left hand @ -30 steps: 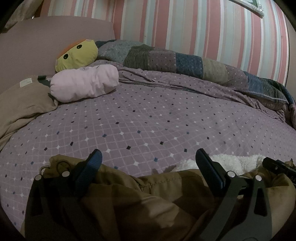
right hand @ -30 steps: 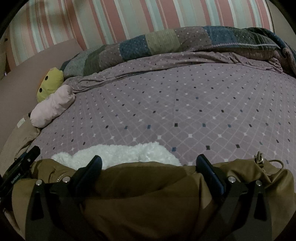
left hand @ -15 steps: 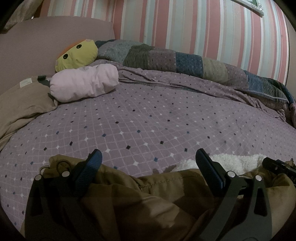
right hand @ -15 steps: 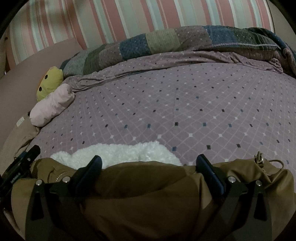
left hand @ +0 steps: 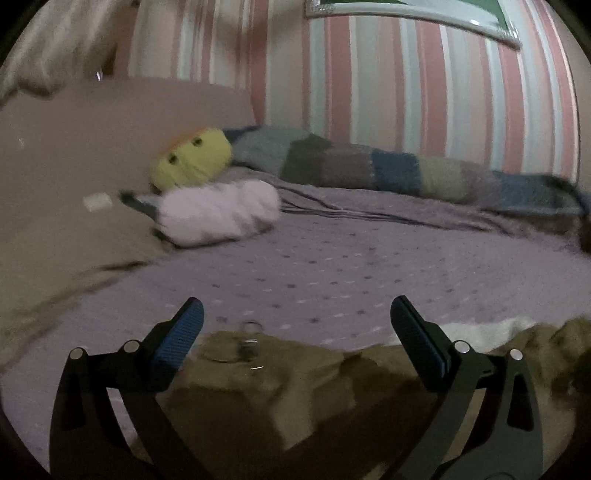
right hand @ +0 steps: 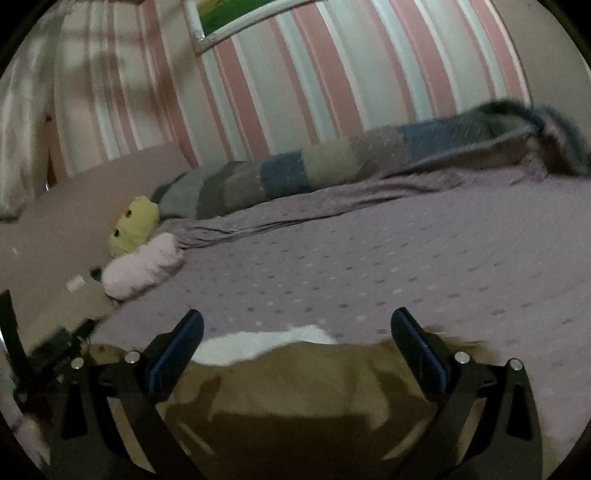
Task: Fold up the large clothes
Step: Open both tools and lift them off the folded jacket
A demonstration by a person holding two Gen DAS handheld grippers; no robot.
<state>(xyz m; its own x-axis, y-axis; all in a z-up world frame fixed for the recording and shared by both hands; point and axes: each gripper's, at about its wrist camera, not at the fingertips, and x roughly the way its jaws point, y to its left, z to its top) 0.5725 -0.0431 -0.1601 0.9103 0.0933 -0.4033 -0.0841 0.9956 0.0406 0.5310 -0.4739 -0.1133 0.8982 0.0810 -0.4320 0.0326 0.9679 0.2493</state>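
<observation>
Coat (left hand: 303, 384) | lies bunched at bed (left hand: 369, 266) near edge, fleece lining (right hand: 258, 345) exposed | left gripper (left hand: 295, 325), right gripper (right hand: 297, 326) both spread wide, empty, poised over fabric, likely seeking hold for fold

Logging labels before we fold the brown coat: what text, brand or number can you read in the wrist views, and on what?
None is legible.
Small white tag on the tan fabric by the pink roll-shaped cushion: blurred, unreadable.
Framed picture on the striped wall: no text discernible.
Brown fleece-lined coat: no label visible.
</observation>
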